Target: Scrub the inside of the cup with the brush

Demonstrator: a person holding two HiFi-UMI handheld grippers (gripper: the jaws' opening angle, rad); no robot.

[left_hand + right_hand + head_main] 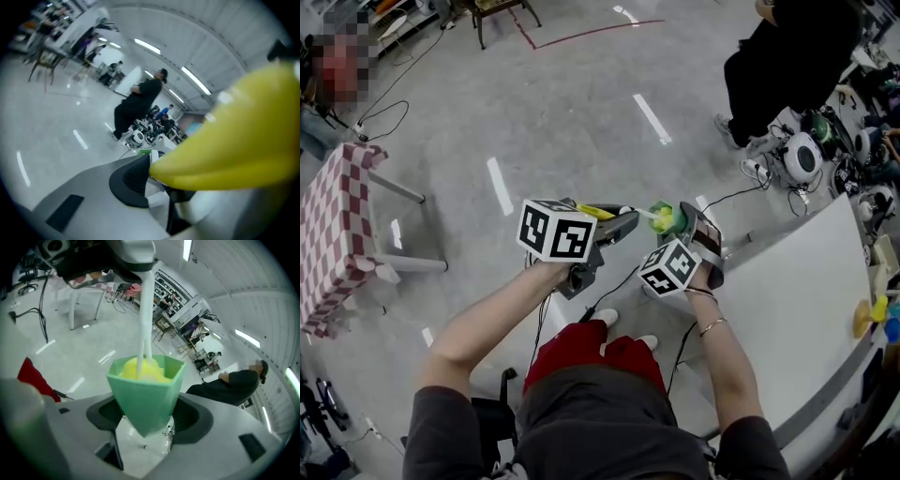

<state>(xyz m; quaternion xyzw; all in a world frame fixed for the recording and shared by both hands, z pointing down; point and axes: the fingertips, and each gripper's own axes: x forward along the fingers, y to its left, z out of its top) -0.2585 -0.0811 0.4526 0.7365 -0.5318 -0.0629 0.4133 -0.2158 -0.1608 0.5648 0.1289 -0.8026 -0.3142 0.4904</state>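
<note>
My right claw [145, 420] clamps the green cup [146, 392], up in the air in front of me. My left claw [161, 187] squeezes the brush [146, 319] by its fat yellow handle [234, 140]. I should hold the cup steady and twist the brush, pushing into the corners. The cup is smooth plastic with flat sides. The soft yellow brush head [140, 371] sits inside, on a thin white stick.

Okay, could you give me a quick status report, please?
Right gripper shut on green cup. Left gripper shut on brush. Yellow brush head inside cup. No obstruction seen.
</note>
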